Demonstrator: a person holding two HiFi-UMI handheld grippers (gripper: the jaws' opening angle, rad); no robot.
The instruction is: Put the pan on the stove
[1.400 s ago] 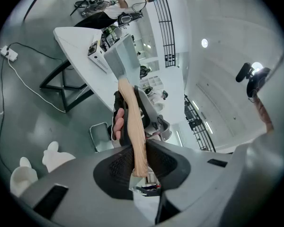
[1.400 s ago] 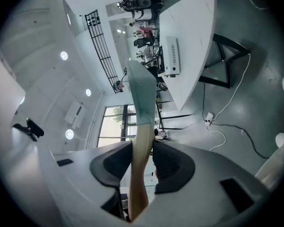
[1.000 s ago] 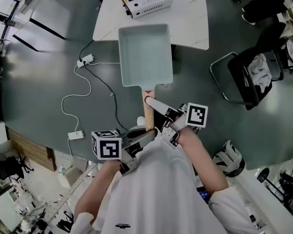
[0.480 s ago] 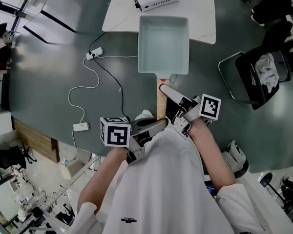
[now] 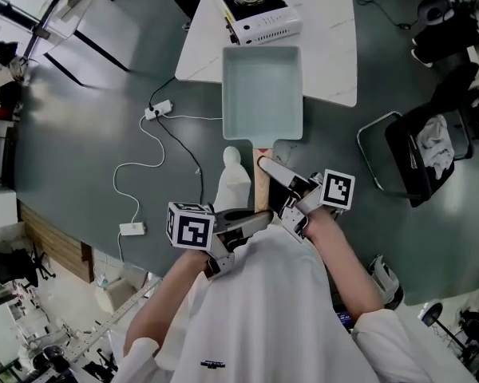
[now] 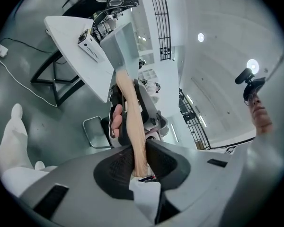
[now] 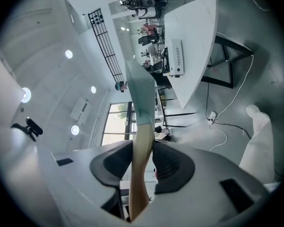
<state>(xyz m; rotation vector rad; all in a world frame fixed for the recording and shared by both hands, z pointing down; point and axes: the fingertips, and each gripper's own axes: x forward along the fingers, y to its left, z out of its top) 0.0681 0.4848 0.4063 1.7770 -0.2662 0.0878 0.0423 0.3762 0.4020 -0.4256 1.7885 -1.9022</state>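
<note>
Head view: compared with a second ago, the stove (image 5: pixel 259 10) now shows whole at the far end of the white table (image 5: pixel 335 46), burner included, where before it was cut off at the top edge. The pale rectangular pan (image 5: pixel 262 94) is carried level on the near side of the stove, its far rim just short of the stove's front face and not yet over the burner. In my judgement the approach is under way and the placement is not done. The wooden handle (image 5: pixel 261 186) runs back from the pan, away from the stove, into both tools. The right gripper (image 5: pixel 270 168) takes it nearer the stove, the left gripper (image 5: pixel 258 217) behind that at the butt end. Left gripper view: both pads are clamped on the handle's end, with the pan beyond them toward the stove. Right gripper view: jaws are closed on the handle mid-length, and the pan rises ahead with the stove beyond on the table.
</note>
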